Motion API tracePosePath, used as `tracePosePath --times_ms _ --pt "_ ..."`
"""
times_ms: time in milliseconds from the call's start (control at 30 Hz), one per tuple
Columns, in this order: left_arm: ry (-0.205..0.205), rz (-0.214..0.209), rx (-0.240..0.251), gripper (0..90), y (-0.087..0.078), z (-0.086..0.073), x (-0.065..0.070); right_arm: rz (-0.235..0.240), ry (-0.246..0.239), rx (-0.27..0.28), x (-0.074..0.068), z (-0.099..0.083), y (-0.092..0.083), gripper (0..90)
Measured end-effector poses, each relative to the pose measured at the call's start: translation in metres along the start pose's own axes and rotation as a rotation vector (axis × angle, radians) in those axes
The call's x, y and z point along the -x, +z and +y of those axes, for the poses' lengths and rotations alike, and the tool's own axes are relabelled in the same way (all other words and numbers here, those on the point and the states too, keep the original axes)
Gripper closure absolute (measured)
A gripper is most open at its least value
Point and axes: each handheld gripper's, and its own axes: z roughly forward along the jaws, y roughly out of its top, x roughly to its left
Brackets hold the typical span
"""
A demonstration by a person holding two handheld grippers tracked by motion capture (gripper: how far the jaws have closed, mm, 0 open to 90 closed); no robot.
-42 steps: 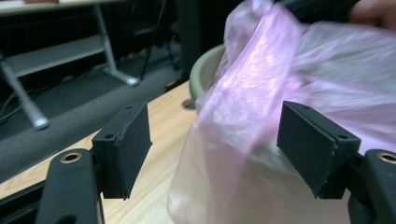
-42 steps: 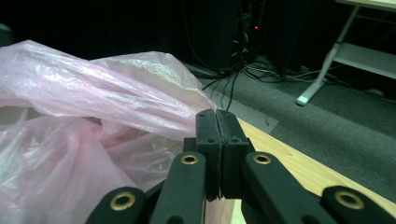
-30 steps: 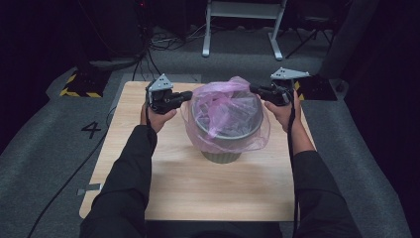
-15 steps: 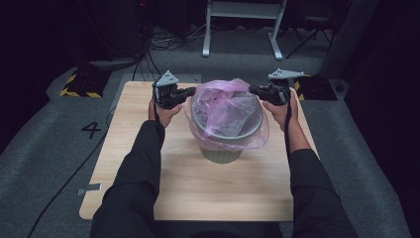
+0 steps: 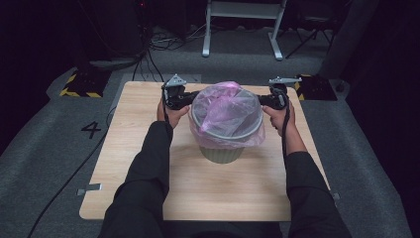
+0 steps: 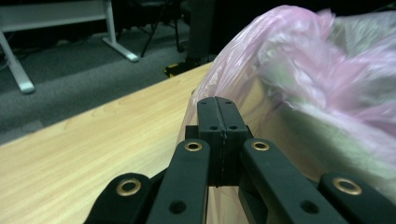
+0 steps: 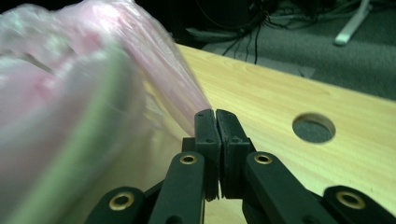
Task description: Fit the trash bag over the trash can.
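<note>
A grey-green bin [image 5: 220, 152] stands mid-table with a pink plastic bag [image 5: 225, 106] stretched over its mouth and down its sides. My left gripper [image 5: 192, 97] is at the bin's left rim, shut on the bag's film. In the left gripper view its jaws [image 6: 217, 103] meet, and the pink bag [image 6: 299, 79] runs off from their tips. My right gripper [image 5: 261, 100] is at the right rim. In the right gripper view it [image 7: 215, 114] is shut on the bag's edge [image 7: 177, 79], beside the bin's rim [image 7: 88, 140].
The wooden table [image 5: 148, 148] has a round hole [image 7: 314, 127] near the right gripper. On the carpet beyond are a white frame's legs [image 5: 242, 25], a yellow-black striped block [image 5: 81, 84], a dark box [image 5: 314, 87] and cables. A "4" [image 5: 91, 130] marks the floor at left.
Both hands have come down and closer to the bin's rim, drawing the bag lower over the bin. Its billowing top has flattened. Both grippers stay shut on the film.
</note>
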Motion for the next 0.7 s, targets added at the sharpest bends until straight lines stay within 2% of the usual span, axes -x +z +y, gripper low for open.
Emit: tracePosePath --times_ms 133,233,300,367,433,500,533,600,667,700 --pt "-0.015 0.005 -0.020 90.0 0.005 -0.009 -0.001 -0.017 0.015 -0.040 0.005 -0.010 0.005 89.1" --pt "-0.016 0.026 -0.039 90.0 0.005 -0.015 -0.004 -0.011 0.021 -0.046 0.008 -0.019 0.005 88.8" --pt "-0.018 0.047 -0.036 90.0 0.000 -0.019 -0.006 -0.020 0.002 -0.052 0.009 -0.023 0.003 86.5" --pt "-0.017 0.073 -0.022 87.7 -0.008 -0.021 -0.008 -0.030 -0.010 -0.040 0.010 -0.026 -0.003 79.1" --pt "-0.026 0.087 -0.008 75.6 -0.020 -0.022 -0.012 -0.063 -0.025 -0.028 0.011 -0.028 -0.011 72.2" --pt "-0.001 0.080 -0.009 68.1 -0.034 -0.023 -0.014 -0.093 -0.035 -0.018 0.013 -0.029 -0.021 61.7" --pt "0.008 0.084 -0.014 63.1 -0.039 -0.024 -0.014 -0.108 -0.031 -0.013 0.014 -0.030 -0.029 59.4" --pt "0.027 0.090 -0.032 52.6 -0.052 -0.026 -0.014 -0.091 -0.034 0.000 0.017 -0.032 -0.040 53.0" --pt "0.062 0.087 -0.039 40.5 -0.067 -0.031 -0.010 -0.095 -0.071 0.025 0.017 -0.035 -0.056 50.2" --pt "0.085 0.079 -0.045 39.3 -0.073 -0.034 -0.007 -0.081 -0.083 0.030 0.017 -0.036 -0.063 49.6"
